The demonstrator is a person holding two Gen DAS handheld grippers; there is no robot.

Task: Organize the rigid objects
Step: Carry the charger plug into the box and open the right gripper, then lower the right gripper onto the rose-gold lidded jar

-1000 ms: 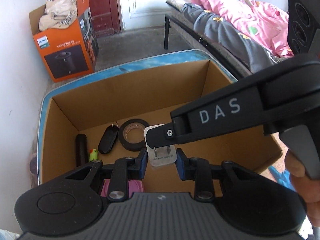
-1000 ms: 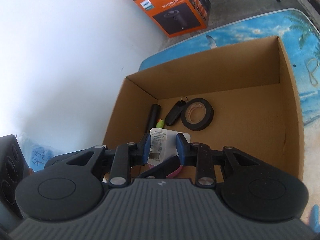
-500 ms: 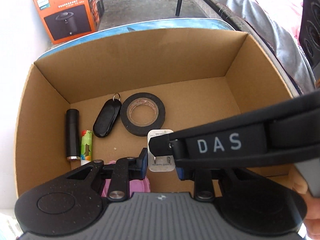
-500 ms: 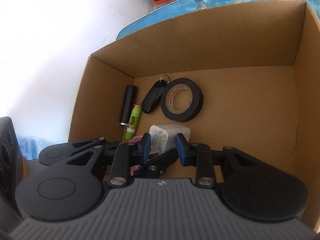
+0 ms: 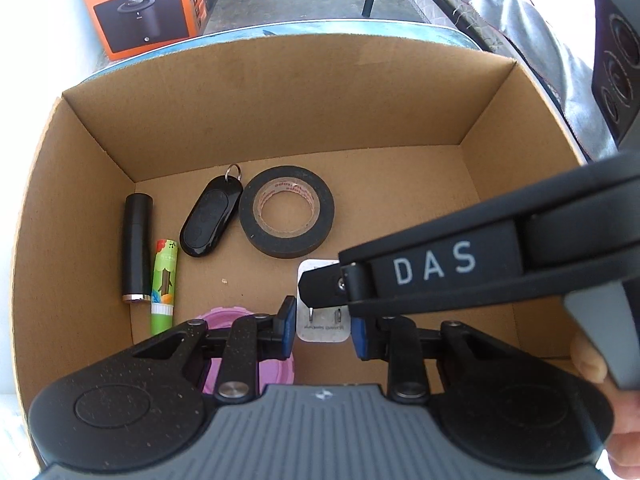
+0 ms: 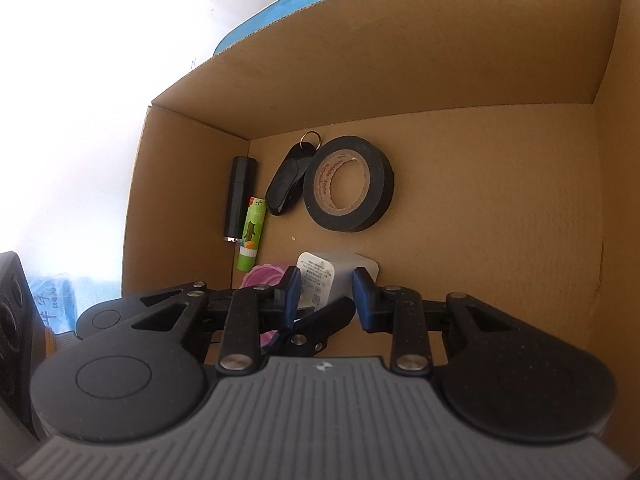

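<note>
Left wrist view: my left gripper (image 5: 323,325) and right gripper (image 5: 320,292) both bracket the white charger (image 5: 320,326) at lower centre, low inside the cardboard box (image 5: 280,92); I judge this the placing step, charger going down below the tape roll (image 5: 286,216). Right wrist view: right gripper (image 6: 325,294) pads flank the charger (image 6: 320,280) with slight gaps visible, so whether either tool still pinches it I cannot tell. Next: confirm it rests on the floor, spread both, lift clear.
</note>
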